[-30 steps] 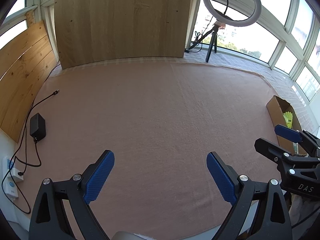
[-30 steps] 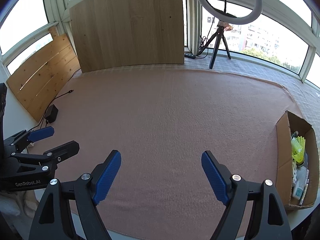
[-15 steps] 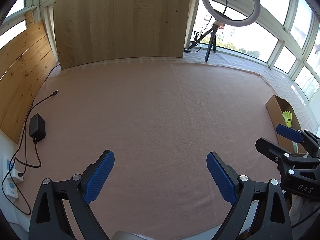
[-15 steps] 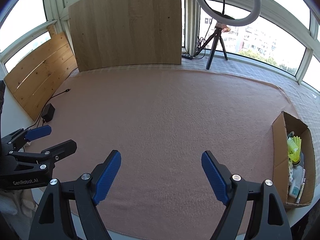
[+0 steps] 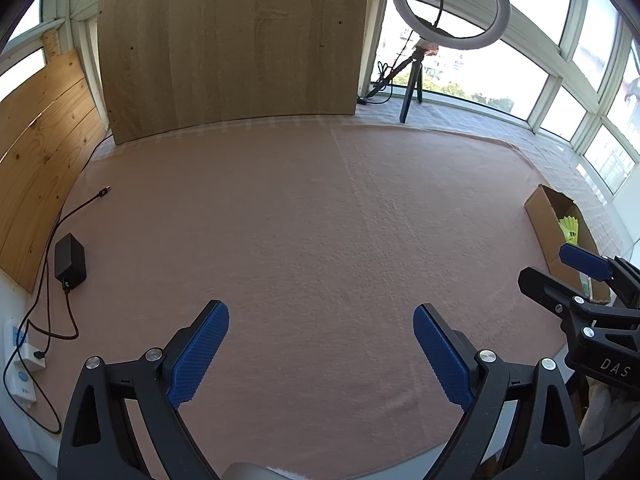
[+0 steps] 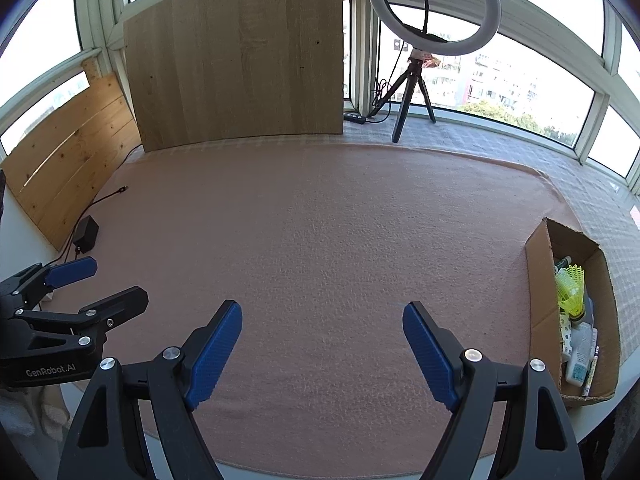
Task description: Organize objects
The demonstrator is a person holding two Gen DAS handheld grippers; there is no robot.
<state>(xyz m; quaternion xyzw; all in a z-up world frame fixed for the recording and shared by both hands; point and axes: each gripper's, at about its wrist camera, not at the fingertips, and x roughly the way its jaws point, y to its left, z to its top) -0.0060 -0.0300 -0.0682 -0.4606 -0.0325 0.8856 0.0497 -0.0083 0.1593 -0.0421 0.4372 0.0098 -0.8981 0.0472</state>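
A cardboard box (image 6: pixel 538 276) stands at the right edge of the pink table mat (image 6: pixel 320 232). It holds a yellow shuttlecock (image 6: pixel 570 288), a small white bottle (image 6: pixel 578 356) and several other small items. In the left wrist view the same box (image 5: pixel 540 208) shows the shuttlecock (image 5: pixel 570 230). My right gripper (image 6: pixel 322 314) hovers open over bare mat, left of the box, nothing between its blue pads. My left gripper (image 5: pixel 320 316) is open too and holds nothing. Each gripper appears in the other's view: the left gripper (image 6: pixel 96 280) and the right gripper (image 5: pixel 552 266).
A large wooden board (image 6: pixel 240 56) leans at the back, a plank panel (image 6: pixel 68 164) along the left. A ring light on a tripod (image 6: pixel 420 44) stands at the back right. A black power adapter (image 5: pixel 70 260) with cables and a white power strip (image 5: pixel 18 356) lie at the left.
The right wrist view has shifted slightly, so the box and ring light sit a little further left in frame. The left gripper has stayed still. Both stay open.
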